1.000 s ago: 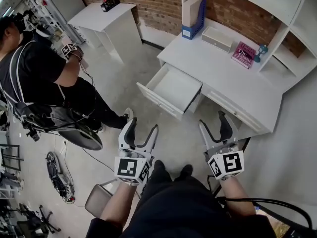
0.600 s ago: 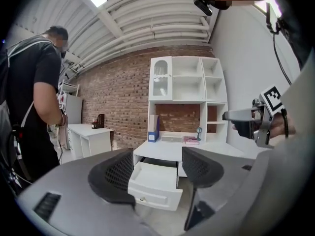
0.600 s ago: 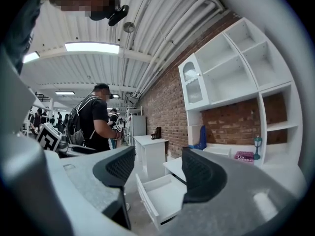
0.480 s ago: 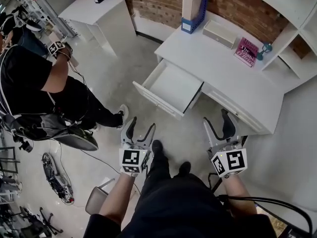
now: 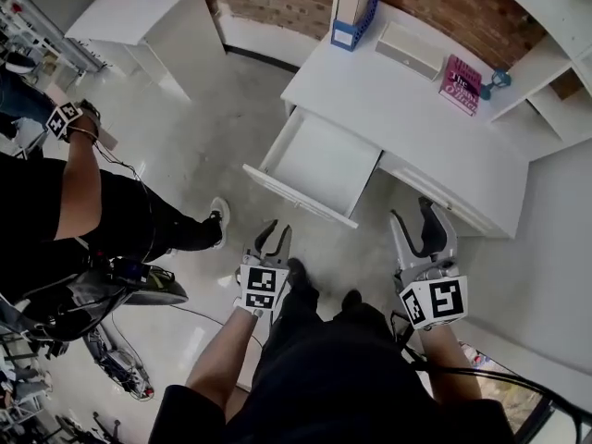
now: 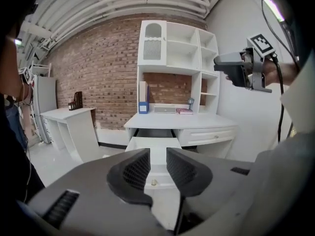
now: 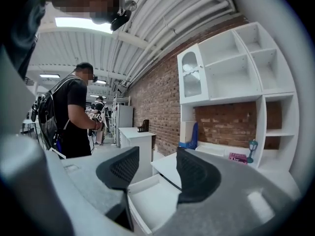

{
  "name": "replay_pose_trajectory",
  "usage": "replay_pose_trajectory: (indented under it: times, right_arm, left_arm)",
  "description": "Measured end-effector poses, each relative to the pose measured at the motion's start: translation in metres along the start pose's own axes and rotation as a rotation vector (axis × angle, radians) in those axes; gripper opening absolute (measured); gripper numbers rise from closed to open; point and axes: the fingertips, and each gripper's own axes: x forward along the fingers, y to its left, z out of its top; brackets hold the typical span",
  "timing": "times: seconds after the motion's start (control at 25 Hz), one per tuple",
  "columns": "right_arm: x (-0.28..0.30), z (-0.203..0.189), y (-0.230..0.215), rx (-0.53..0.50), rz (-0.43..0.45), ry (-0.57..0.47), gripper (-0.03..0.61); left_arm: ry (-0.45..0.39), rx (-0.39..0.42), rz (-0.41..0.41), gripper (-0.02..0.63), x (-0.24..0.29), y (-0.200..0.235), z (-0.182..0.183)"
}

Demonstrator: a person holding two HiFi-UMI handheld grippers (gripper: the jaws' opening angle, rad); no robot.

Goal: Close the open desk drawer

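Left gripper [image 5: 273, 239], jaws narrowly parted, just now closing, nothing held between; right gripper [image 5: 418, 225], jaws wider apart, likewise closing and empty. Drawer [image 5: 324, 160] is seen pulled out from the front edge of the desk [image 5: 416, 109], empty, apart from both grippers. It is judged rigid, light and easy-sliding, best pushed squarely on the flat front panel [image 5: 296, 199] about the knob [image 6: 154, 182] rather than pinched.
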Motion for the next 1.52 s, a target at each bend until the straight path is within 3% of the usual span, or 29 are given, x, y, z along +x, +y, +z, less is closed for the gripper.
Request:
replay_pose_trajectory:
  times: [0.2,0.28,0.8,1.2,1.52]
  right_arm:
    - [0.017,-0.003,0.007,-0.029,-0.023,0.024,0.238]
    - [0.023,-0.007,0.006,-0.033,-0.029,0.033,0.236]
    - [0.072,-0.071,-0.012,0.055,0.039,0.084,0.232]
    - [0.104,-0.091,-0.042,0.08,0.071,0.102,0.23]
    - [0.155,-0.148,-0.056,0.125,0.112,0.134,0.225]
  left_arm:
    - [0.057,0.001,-0.051,0.053,0.039,0.012,-0.025]
    - [0.095,-0.002,-0.076,0.0,0.053,0.012,-0.039]
    - [0.268,-0.013,-0.042,0.0,0.118,0.02,-0.101]
    - [0.32,0.003,0.003,0.0,0.153,0.019,-0.104]
    - [0.324,-0.011,0.045,0.0,0.182,0.015,-0.087]
